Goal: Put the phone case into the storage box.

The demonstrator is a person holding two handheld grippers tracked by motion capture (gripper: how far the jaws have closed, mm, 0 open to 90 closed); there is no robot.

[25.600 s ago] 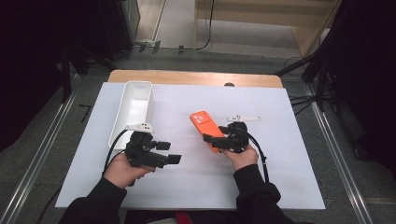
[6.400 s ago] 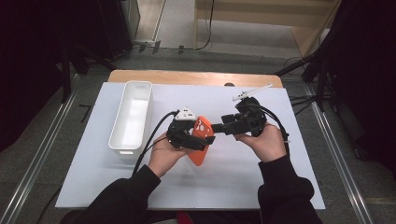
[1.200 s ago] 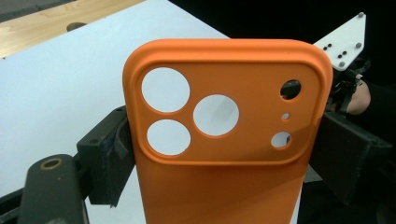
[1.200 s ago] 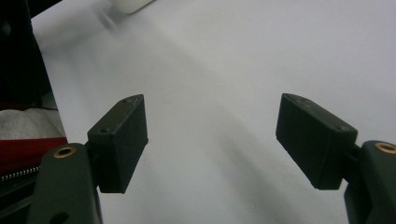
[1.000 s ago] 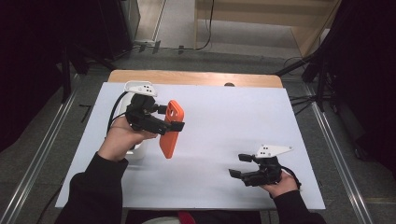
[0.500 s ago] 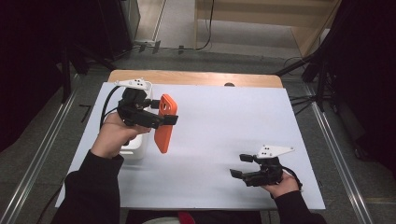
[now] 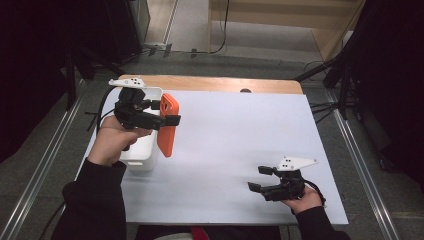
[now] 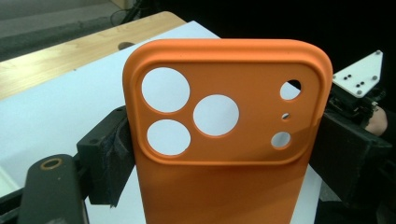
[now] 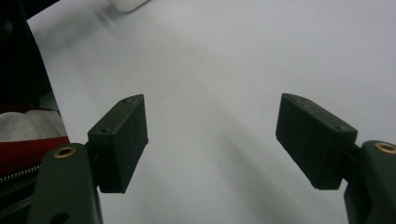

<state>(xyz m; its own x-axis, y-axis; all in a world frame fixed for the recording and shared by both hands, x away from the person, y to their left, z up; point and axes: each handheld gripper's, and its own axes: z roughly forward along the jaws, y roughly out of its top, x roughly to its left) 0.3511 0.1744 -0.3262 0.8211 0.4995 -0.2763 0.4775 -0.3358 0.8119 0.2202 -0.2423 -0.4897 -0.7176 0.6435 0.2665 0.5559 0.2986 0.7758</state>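
A person seated at a white table (image 7: 235,150) holds a two-jaw gripper in each hand. The left gripper (image 7: 167,120) is raised over the table's left side with an orange phone case (image 7: 167,125) clamped between its jaws; the case hangs on edge, its long side running roughly up and down in the high view, just beside the right wall of a white bin (image 7: 142,155) that stands near the table's left edge. Seen from the left gripper view, the case (image 8: 224,140) fills the middle, its back facing the camera, with three large round camera holes and three smaller ones inside a raised frame (the white table shows through them). The black pads (image 8: 109,154) press against both long edges of the case, so the grip is firm and spans the case's width.

The right gripper (image 7: 260,180) rests low near the table's front right corner, well apart from the case and the bin, pointing left across the tabletop. In the right gripper view its jaws stand wide apart with nothing between them, only bare white tabletop (image 9: 210,93) beyond. A strip of wood (image 7: 210,84) shows along the far edge of the table, and dark stands line both sides of the room.
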